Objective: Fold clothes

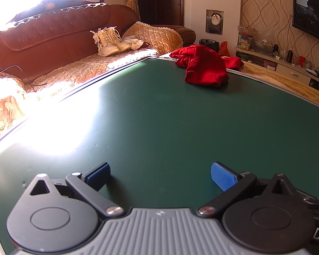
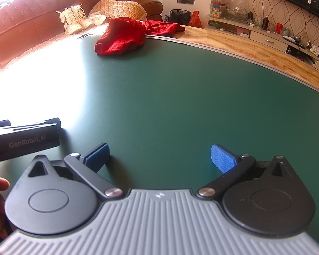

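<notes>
Red garment (image 1: 202, 67) lay crumpled at the table's (image 1: 159, 116) far edge, nothing between it and both gaping tools (image 1: 160, 176) (image 2: 159, 157).

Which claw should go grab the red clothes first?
Probably the right claw: the crumpled red garment looks a bit nearer in its view. Both claws are open, empty and far back across the green table.

Both wrist cams sit low over the green table (image 1: 170, 116), facing fwd to the far edge — left cam just left of right. Shared: red cloth (image 1: 202, 65), sofa (image 1: 53, 40), TV wall.
</notes>
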Demonstrator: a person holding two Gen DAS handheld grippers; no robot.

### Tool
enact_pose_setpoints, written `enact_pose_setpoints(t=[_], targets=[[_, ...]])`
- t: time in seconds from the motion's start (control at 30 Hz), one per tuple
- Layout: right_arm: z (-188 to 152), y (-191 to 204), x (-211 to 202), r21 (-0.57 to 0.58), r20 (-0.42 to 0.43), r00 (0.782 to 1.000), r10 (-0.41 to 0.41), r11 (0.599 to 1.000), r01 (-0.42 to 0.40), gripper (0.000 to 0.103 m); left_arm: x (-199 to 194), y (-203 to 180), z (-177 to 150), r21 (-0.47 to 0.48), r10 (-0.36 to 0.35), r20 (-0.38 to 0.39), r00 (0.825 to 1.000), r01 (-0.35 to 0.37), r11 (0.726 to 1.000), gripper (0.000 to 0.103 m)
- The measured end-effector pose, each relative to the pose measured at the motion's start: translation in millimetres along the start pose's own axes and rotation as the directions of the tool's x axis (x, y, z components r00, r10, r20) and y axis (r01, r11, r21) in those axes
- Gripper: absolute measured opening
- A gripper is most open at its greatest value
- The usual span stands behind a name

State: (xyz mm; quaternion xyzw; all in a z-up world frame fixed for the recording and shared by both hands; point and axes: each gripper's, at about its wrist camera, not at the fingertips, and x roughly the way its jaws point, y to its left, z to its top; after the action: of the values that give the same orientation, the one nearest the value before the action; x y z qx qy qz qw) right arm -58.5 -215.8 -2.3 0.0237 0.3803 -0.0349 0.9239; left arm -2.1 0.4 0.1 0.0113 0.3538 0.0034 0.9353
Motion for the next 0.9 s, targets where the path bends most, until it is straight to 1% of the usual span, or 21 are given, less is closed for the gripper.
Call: enact_pose_setpoints(t=[0.37, 0.53, 0.63, 0.73, 0.8, 0.9], targets=[[2, -1, -1, -0.006, -0.009, 1.0, 0.005, 1.0, -0.005, 0.103, -2, 2, 1, 0.005, -0.008, -0.01, 1.0, 0.008, 1.0, 0.103], [7, 1, 0, -0.009, -0.017, 1.0, 0.011, 1.0, -0.011, 0.103, -1, 4, 4, 0.015, -0.022, -0.022, 1.0, 0.022, 1.0, 0.103], [12, 0, -6, 0.009, 0.042, 0.998, 0.04, 0.999, -0.041, 0.103, -1, 4, 7, 0.023, -0.033, -0.03, 0.999, 0.034, 0.999, 0.103], [20, 2, -1, 0.037, 0.05, 0.996, 0.073, 0.996, -0.075, 0.103, 5, 7, 13, 0.009, -0.027, -0.04, 0.999, 0.027, 1.0, 0.103], [26, 1, 4, 0.06, 0.052, 0.994, 0.094, 0.993, -0.097, 0.103, 10, 12, 19, -0.017, -0.04, -0.04, 0.998, 0.039, 0.999, 0.103], [36, 2, 10, 0.067, 0.074, 0.992, 0.099, 0.992, -0.104, 0.103, 18, 18, 27, -0.042, -0.053, -0.037, 0.998, 0.051, 0.998, 0.103]])
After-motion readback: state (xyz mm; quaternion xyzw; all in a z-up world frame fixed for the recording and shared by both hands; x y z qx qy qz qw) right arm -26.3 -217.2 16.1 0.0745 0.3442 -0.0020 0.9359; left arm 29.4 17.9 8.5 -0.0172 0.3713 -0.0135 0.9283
